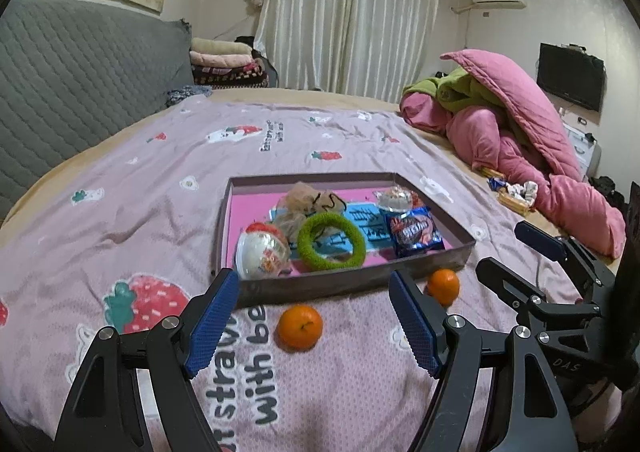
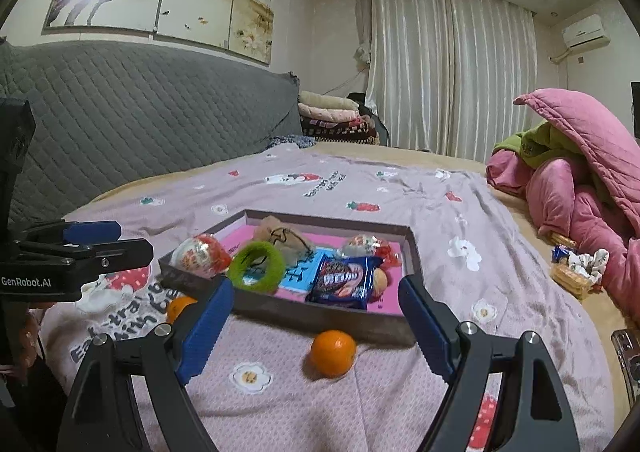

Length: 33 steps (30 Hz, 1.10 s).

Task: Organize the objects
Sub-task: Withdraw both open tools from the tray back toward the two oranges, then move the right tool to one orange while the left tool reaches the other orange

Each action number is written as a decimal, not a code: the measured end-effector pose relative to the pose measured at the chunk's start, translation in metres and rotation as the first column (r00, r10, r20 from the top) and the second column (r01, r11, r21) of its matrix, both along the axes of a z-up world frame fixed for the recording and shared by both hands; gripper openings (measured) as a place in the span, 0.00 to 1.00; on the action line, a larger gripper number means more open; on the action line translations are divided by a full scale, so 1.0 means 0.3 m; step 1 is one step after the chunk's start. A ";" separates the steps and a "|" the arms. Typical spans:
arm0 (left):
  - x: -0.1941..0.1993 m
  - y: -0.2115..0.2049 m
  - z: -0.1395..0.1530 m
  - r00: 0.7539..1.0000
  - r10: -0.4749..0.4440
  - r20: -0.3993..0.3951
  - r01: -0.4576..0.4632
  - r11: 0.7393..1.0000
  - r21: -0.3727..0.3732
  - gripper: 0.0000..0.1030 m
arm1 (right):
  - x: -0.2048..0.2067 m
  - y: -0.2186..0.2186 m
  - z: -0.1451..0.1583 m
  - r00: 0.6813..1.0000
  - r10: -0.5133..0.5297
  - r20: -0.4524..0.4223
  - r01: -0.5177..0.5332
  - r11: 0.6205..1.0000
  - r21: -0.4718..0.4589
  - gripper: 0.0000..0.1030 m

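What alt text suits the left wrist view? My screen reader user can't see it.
Open left gripper hovers above an orange on a pink strawberry blanket, before a shallow tray holding a green ring, snack packet and plastic ball. A second orange lies right.

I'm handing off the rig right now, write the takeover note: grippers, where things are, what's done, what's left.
Left gripper: open, empty, aimed at the near orange.
Right gripper: open, empty, aimed at the other orange.
Both oranges lie on the bedspread, just outside the tray.
Done: green ring, snack packet, ball toy are in the tray.
Left: put both oranges in.
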<state>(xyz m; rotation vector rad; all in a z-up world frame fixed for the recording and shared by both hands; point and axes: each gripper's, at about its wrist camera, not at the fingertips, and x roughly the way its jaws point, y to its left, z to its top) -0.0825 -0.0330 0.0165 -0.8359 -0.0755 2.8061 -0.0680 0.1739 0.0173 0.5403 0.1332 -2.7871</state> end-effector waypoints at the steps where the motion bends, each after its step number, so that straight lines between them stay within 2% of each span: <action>1: 0.004 0.001 -0.009 1.000 -0.002 0.008 0.002 1.000 -0.003 0.76 | 0.007 -0.001 -0.004 1.000 0.001 0.003 -0.001 1.000 0.001 0.82; 15: 0.048 0.013 -0.066 0.999 -0.010 0.053 0.011 1.000 -0.028 0.76 | 0.057 -0.006 -0.030 0.997 0.051 0.055 -0.047 0.997 -0.068 0.82; 21: 0.061 0.010 -0.099 0.996 0.005 0.084 -0.002 0.999 -0.037 0.76 | 0.031 0.003 -0.072 0.984 0.084 0.159 -0.063 0.990 -0.129 0.82; 29: 0.058 0.012 -0.136 0.993 0.002 0.119 0.003 0.999 -0.041 0.76 | 0.041 0.000 -0.102 0.981 0.053 0.186 -0.036 0.995 -0.097 0.82; 33: 0.056 0.022 -0.157 0.991 -0.004 0.134 0.011 0.999 -0.049 0.76 | 0.032 0.002 -0.123 0.973 0.036 0.226 -0.016 0.996 -0.090 0.82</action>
